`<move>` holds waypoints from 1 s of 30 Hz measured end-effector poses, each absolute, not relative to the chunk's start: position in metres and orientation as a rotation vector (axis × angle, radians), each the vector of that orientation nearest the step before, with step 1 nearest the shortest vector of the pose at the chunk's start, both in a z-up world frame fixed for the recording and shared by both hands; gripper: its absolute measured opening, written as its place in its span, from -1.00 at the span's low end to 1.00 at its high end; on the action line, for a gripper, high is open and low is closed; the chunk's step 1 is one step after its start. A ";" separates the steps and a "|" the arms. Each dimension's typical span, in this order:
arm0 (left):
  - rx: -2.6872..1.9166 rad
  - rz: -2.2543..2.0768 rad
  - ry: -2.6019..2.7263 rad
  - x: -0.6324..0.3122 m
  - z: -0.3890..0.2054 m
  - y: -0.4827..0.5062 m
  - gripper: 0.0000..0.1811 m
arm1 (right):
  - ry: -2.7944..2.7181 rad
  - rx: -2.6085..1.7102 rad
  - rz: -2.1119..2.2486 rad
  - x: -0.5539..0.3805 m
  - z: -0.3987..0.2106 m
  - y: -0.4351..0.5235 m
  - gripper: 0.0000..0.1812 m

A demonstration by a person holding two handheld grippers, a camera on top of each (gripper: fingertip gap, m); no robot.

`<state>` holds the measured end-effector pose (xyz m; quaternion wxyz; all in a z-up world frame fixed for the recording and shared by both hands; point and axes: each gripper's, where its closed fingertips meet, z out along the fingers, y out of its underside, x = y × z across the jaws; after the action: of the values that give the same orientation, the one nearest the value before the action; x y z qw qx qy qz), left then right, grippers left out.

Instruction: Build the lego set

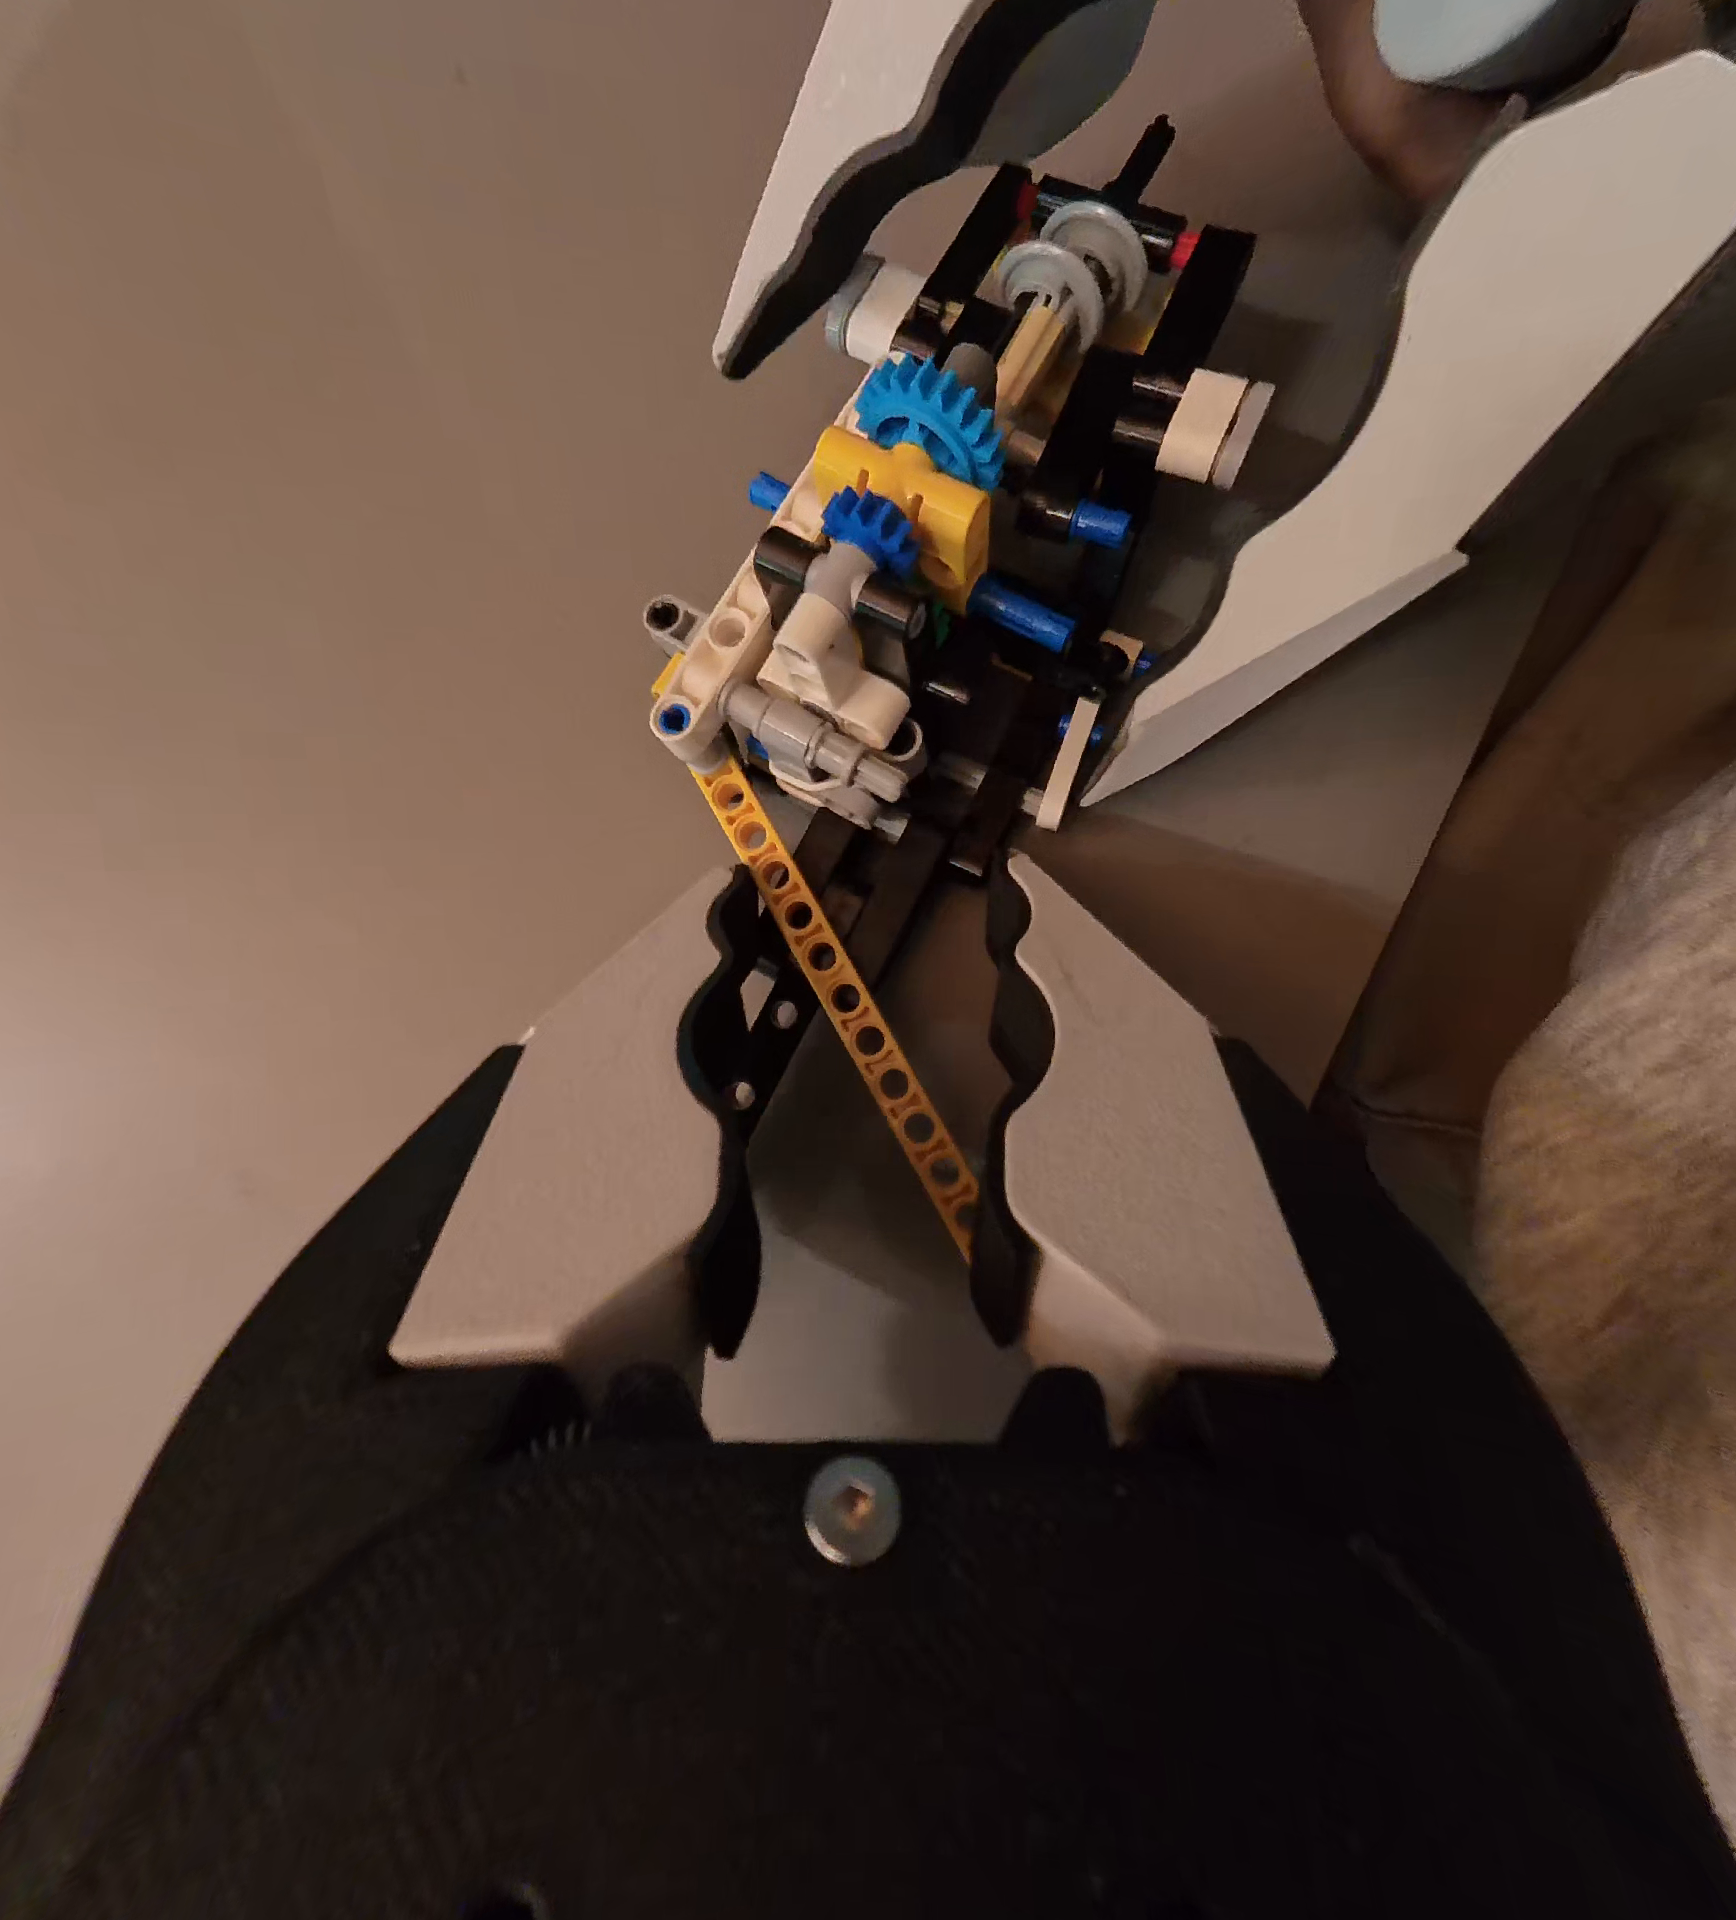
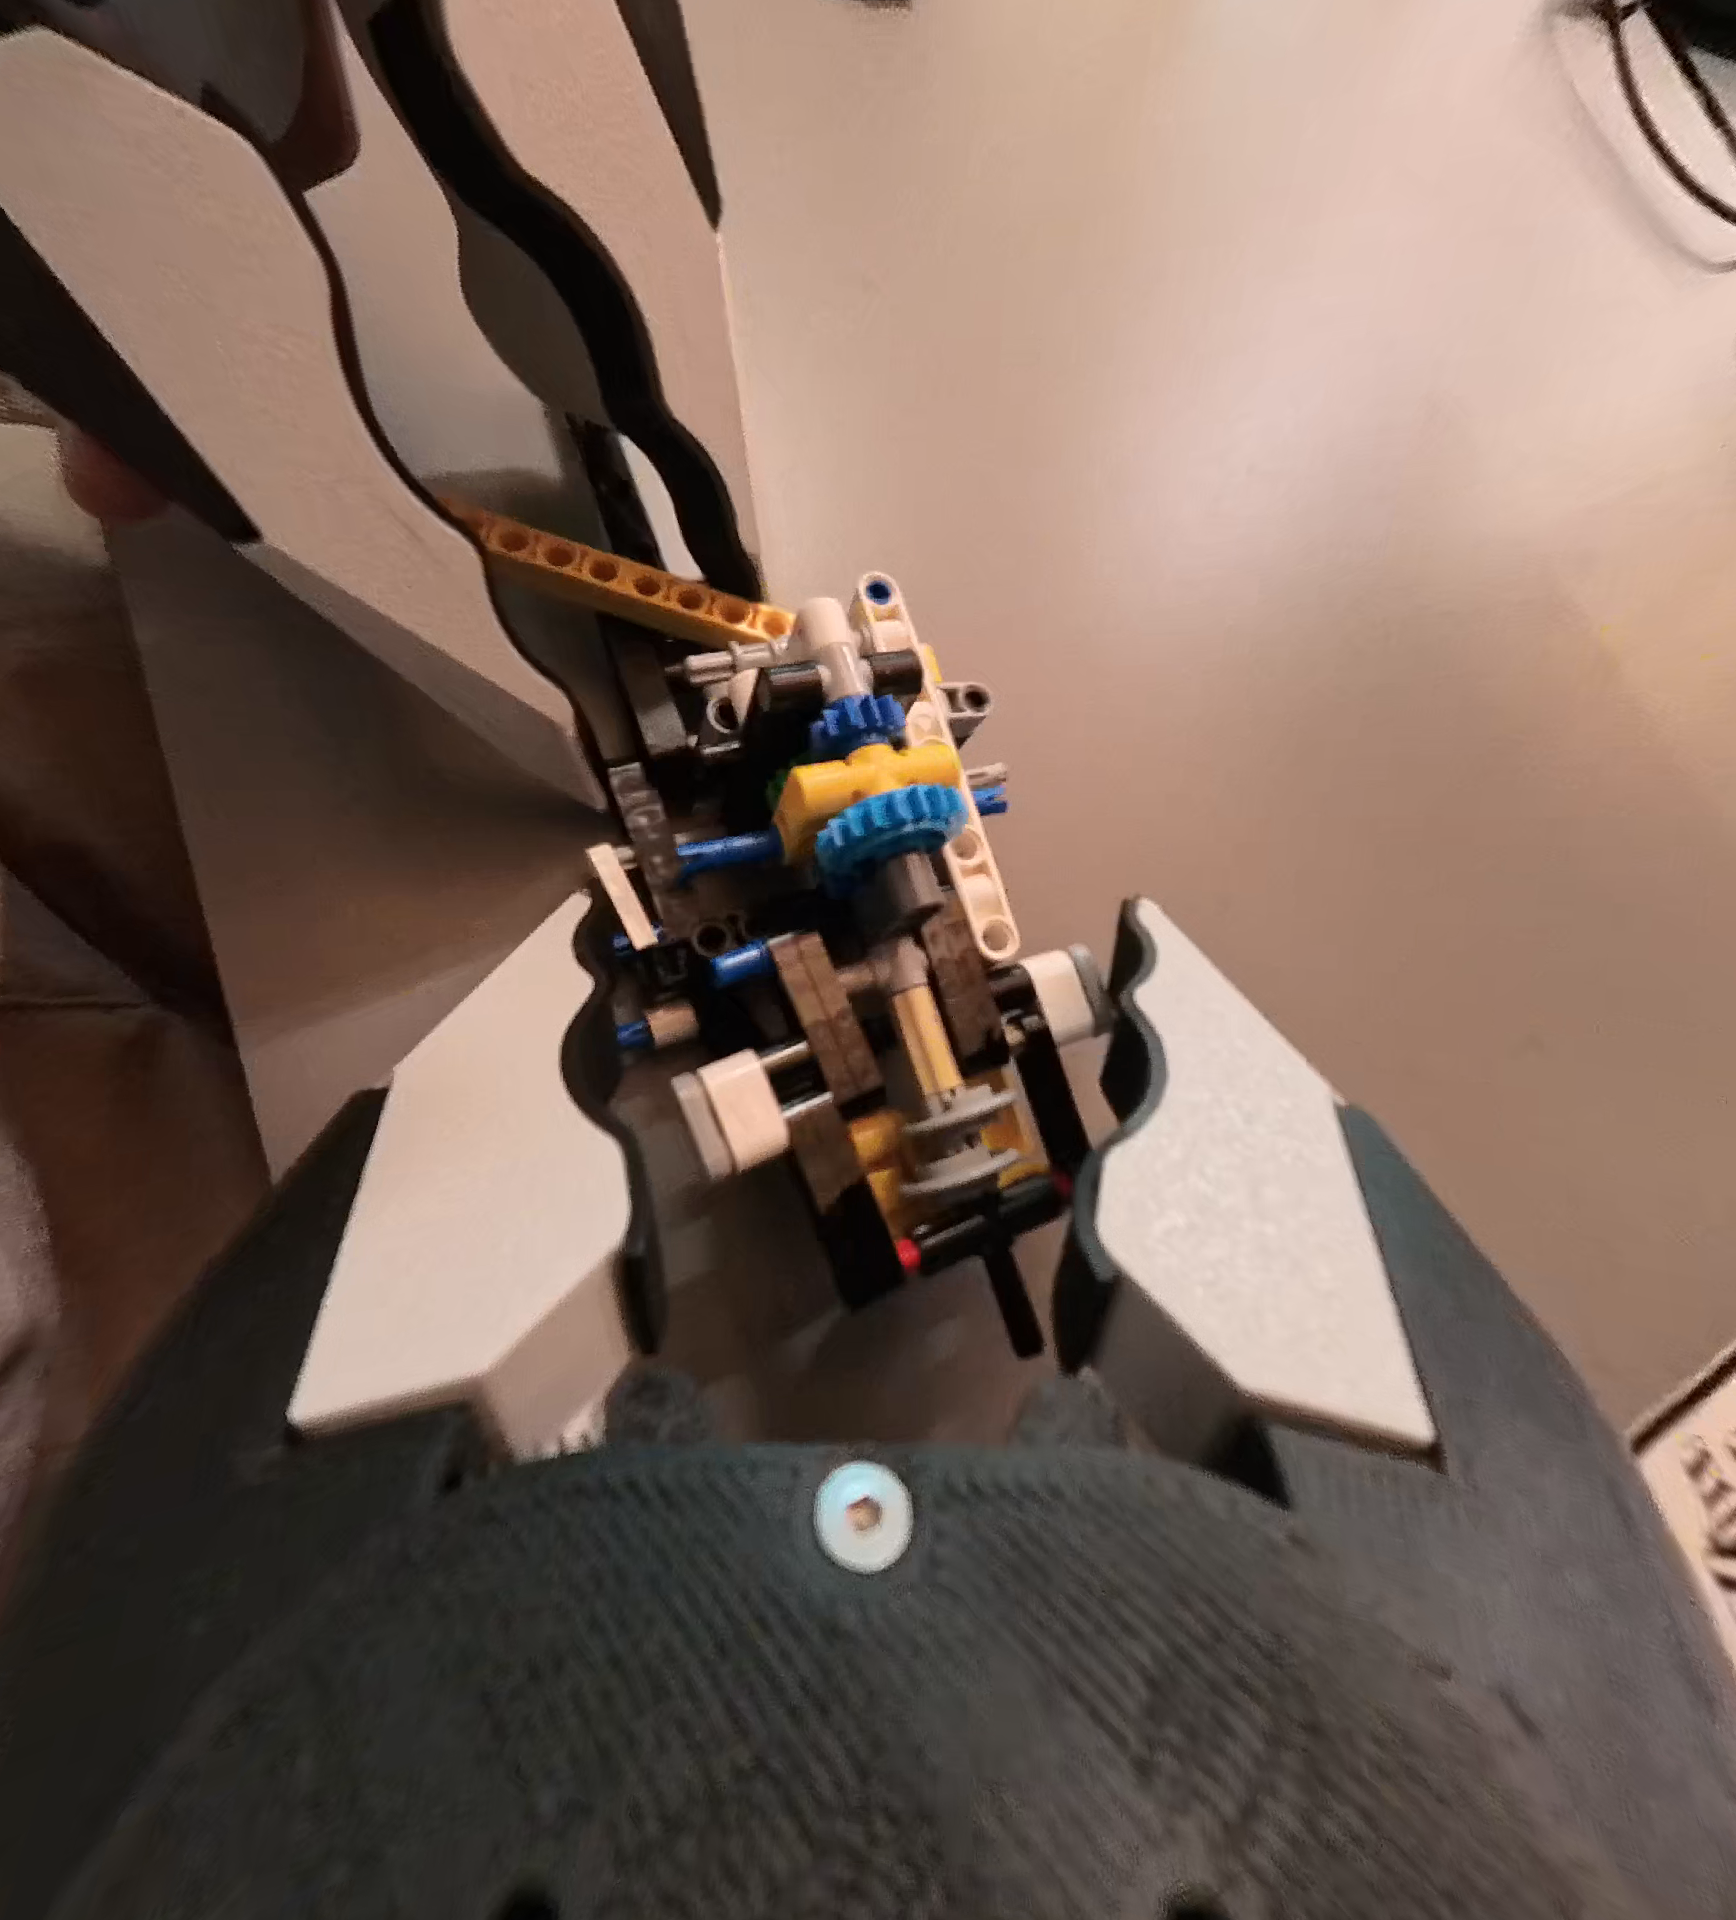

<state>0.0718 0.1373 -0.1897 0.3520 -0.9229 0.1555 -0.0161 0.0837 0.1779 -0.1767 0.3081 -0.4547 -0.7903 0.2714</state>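
Lego set, knobbly plastic gears and beams, held between left tool and right tool.

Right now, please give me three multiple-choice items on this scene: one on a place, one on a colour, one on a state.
1. Where is the long holed yellow beam?
A. between the left gripper's jaws
B. on the table
C. on the rug

2. What colour is the larger gear?
A. red
B. light blue
C. green

3. How do the right gripper's jaws stand at the model?
A. far from it
B. on either side of its end
C. shut and empty

Key: 1 A, it runs between them. 2 B, light blue in both views. 3 B, the model's end lies between them.
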 end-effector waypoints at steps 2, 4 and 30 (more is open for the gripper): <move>-2.384 -0.076 0.364 0.072 -0.189 0.138 -0.48 | -2.047 -1.183 0.668 0.085 -0.170 0.182 0.09; -2.377 -0.122 0.319 0.071 -0.188 0.139 -0.49 | -1.962 -1.176 0.643 0.086 -0.160 0.189 0.13; -1.879 -1.051 -0.278 0.082 -0.116 0.149 -0.50 | -1.268 -1.572 1.850 0.089 -0.095 0.172 0.05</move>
<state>0.0815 0.1489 -0.1161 0.4664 -0.7656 -0.1134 -0.4283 0.0892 0.1723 -0.0946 0.2000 -0.5625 -0.4535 0.6618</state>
